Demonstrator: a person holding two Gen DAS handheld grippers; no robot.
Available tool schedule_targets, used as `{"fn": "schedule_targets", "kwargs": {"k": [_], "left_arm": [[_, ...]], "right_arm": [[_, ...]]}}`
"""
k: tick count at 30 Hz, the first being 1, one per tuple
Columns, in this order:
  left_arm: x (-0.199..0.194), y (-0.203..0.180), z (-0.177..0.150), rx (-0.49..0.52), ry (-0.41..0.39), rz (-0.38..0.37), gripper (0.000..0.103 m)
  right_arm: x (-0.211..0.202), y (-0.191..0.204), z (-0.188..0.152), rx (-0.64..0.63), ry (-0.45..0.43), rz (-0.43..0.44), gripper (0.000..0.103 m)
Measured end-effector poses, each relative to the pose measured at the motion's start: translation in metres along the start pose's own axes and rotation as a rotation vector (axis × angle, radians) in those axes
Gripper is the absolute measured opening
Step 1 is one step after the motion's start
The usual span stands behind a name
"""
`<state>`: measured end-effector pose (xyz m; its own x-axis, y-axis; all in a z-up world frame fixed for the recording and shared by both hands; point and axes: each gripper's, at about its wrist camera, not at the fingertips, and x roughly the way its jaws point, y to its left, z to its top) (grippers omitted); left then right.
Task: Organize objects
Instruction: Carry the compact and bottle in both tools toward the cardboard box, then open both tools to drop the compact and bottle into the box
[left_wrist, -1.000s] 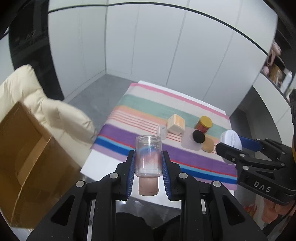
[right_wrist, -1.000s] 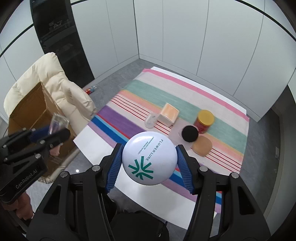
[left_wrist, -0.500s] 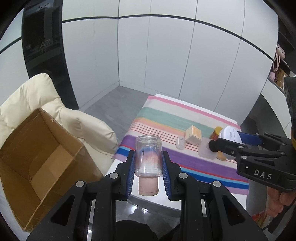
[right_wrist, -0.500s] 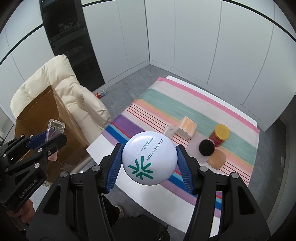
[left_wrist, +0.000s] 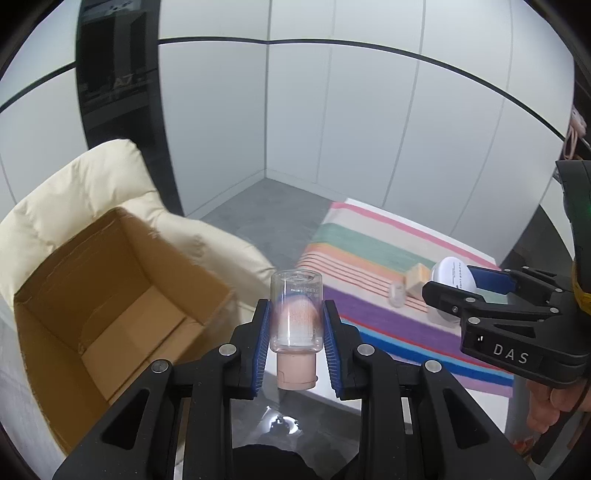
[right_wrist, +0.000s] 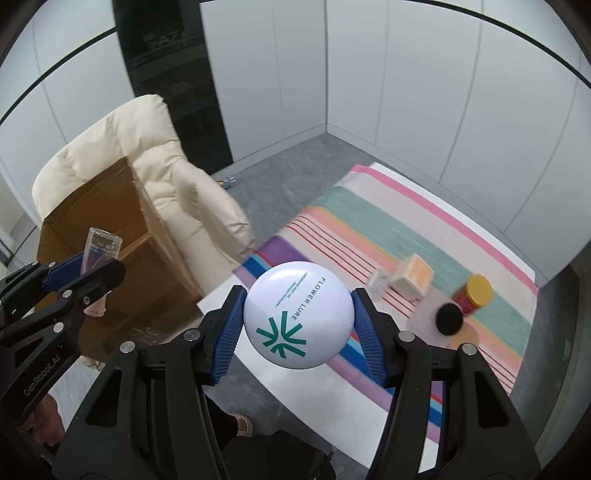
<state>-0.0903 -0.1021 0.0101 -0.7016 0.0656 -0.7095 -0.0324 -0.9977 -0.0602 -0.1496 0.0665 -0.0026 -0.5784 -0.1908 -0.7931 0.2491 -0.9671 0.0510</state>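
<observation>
My left gripper (left_wrist: 295, 325) is shut on a clear bottle with a peach cap (left_wrist: 295, 314), held cap-down in the air right of the open cardboard box (left_wrist: 110, 306). The same bottle (right_wrist: 99, 247) shows in the right wrist view, beside the box (right_wrist: 122, 236). My right gripper (right_wrist: 298, 321) is shut on a round white compact (right_wrist: 298, 319) with a teal logo, held over the table's near edge; the compact (left_wrist: 452, 275) also appears at the right of the left wrist view.
The box sits on a cream armchair (right_wrist: 147, 166). On the striped cloth (right_wrist: 388, 225) lie a peach cube box (right_wrist: 412, 277), a small clear bottle (right_wrist: 378, 282), a red jar with yellow lid (right_wrist: 474, 295), a black-lidded jar (right_wrist: 448, 319) and a tan pad (right_wrist: 467, 336).
Both grippers have swung left, away from the table and toward the cardboard box on the armchair. Each keeps its hold on its object.
</observation>
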Motion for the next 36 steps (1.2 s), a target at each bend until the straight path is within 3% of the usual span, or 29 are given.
{"fn": "schedule_targets", "kwargs": {"k": [21, 36], "left_arm": [[-0.031, 0.113, -0.02, -0.15, -0.023, 0.13, 0.028], [-0.033, 0.166, -0.041, -0.202, 0.006, 0.194, 0.028]], "right_arm": [[0.024, 0.124, 0.027, -0.183, -0.029, 0.144, 0.06], [0.037, 0.205, 0.033, -0.302, -0.034, 0.232, 0.06]]}}
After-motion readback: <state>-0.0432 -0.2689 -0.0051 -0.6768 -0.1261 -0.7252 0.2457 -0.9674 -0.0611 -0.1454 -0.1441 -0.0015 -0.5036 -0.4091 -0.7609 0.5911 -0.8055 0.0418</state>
